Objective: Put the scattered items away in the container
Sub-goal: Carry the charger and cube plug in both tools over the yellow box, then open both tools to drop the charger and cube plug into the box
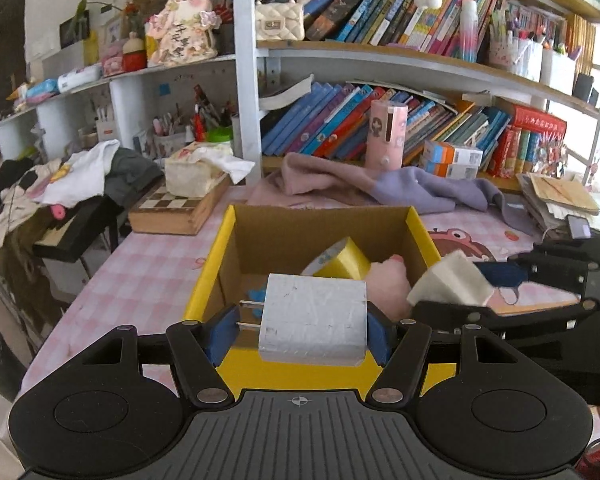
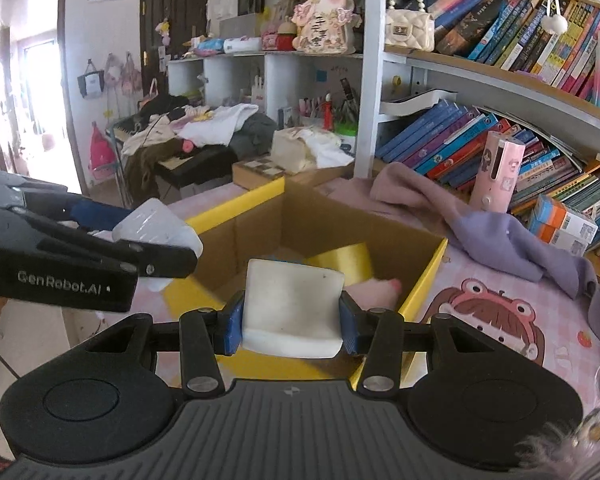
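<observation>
The left gripper (image 1: 302, 326) has its blue pads clamped on a white plug-in charger (image 1: 314, 318), whose two metal prongs point toward the left pad; it hangs over the near rim of the cardboard box (image 1: 220, 248). The right gripper (image 2: 290, 320) is closed snugly on a white foam block (image 2: 292, 312), also held above the box's near edge. Each gripper shows in the other's view, coming in from the side with its load.

The box, an open carton with yellow flaps, sits on the pink checked tablecloth (image 1: 140, 280) near the front of the table. Inside it lie a yellow tape roll (image 1: 342, 262) toward the middle and a pink plush item (image 1: 388, 280) against the right wall (a small blue thing beneath the charger is too hidden to name).

Behind the box, along the table's far edge, a mauve and lilac cloth (image 1: 380, 184) lies crumpled below the bookshelf (image 1: 420, 64). A chessboard case (image 1: 176, 208) with a tissue box (image 1: 196, 172) on top sits at the far left corner.
</observation>
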A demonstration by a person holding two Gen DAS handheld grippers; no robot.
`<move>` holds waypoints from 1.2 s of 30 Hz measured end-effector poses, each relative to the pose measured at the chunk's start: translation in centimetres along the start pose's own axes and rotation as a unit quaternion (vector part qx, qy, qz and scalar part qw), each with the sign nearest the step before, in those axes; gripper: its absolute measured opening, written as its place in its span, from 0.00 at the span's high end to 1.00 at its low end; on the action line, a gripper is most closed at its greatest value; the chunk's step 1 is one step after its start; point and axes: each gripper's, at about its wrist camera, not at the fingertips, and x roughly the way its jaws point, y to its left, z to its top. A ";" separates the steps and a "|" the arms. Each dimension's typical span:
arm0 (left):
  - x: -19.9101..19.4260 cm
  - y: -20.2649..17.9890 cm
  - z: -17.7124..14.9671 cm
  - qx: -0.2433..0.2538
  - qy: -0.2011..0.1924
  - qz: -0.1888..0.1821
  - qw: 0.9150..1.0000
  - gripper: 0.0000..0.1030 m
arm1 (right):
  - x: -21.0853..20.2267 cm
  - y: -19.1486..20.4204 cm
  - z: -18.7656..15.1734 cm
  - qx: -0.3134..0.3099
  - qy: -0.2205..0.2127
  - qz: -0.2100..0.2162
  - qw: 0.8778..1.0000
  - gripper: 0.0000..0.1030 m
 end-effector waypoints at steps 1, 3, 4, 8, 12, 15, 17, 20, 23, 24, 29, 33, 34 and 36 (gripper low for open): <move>0.6 -0.1 0.2 0.002 0.004 0.003 1.000 0.37 | 0.4 -0.4 0.2 0.000 -0.001 0.000 1.000 0.57; 2.1 -0.2 0.7 0.004 0.016 0.008 1.000 0.37 | 1.4 -1.4 0.8 -0.005 -0.003 0.002 1.000 0.57; 2.9 -0.2 0.9 0.006 0.024 0.010 1.000 0.37 | 2.1 -2.0 1.2 -0.007 -0.004 0.003 1.000 0.57; 5.7 -0.9 1.6 0.021 0.050 0.010 0.998 0.37 | 5.9 -5.3 4.3 0.022 0.012 0.015 1.000 0.57; 8.8 -1.9 1.9 0.024 0.084 0.000 0.996 0.37 | 9.4 -6.0 7.7 0.017 0.022 0.048 0.998 0.57; 11.1 -2.5 1.7 0.021 0.113 -0.002 0.993 0.37 | 12.3 -4.9 9.3 -0.010 0.041 0.061 0.997 0.57; 12.2 -2.6 1.6 0.017 0.132 -0.003 0.991 0.37 | 14.6 -4.2 9.8 -0.015 0.069 0.074 0.995 0.57; 13.6 -2.1 1.4 -0.012 0.156 -0.005 0.988 0.37 | 17.8 -3.0 10.0 -0.024 0.110 0.093 0.989 0.58; 14.3 -1.6 0.8 -0.028 0.175 0.007 0.984 0.37 | 20.4 -2.5 9.9 -0.029 0.152 0.105 0.982 0.58; 14.3 -1.5 0.7 -0.029 0.177 0.007 0.984 0.37 | 21.2 -2.4 9.7 -0.035 0.161 0.104 0.981 0.58; 14.7 -1.4 0.4 -0.040 0.192 0.004 0.981 0.37 | 24.3 -2.4 8.6 -0.040 0.211 0.114 0.970 0.57; 14.8 -1.4 0.0 -0.044 0.201 0.002 0.979 0.37 | 26.3 -2.5 7.8 -0.038 0.243 0.122 0.962 0.57; 14.8 -1.4 0.0 -0.046 0.201 0.001 0.979 0.37 | 26.5 -2.6 7.7 -0.034 0.247 0.126 0.960 0.57; 14.8 -1.4 0.1 -0.045 0.200 0.002 0.979 0.37 | 26.7 -2.7 7.5 -0.027 0.251 0.133 0.958 0.57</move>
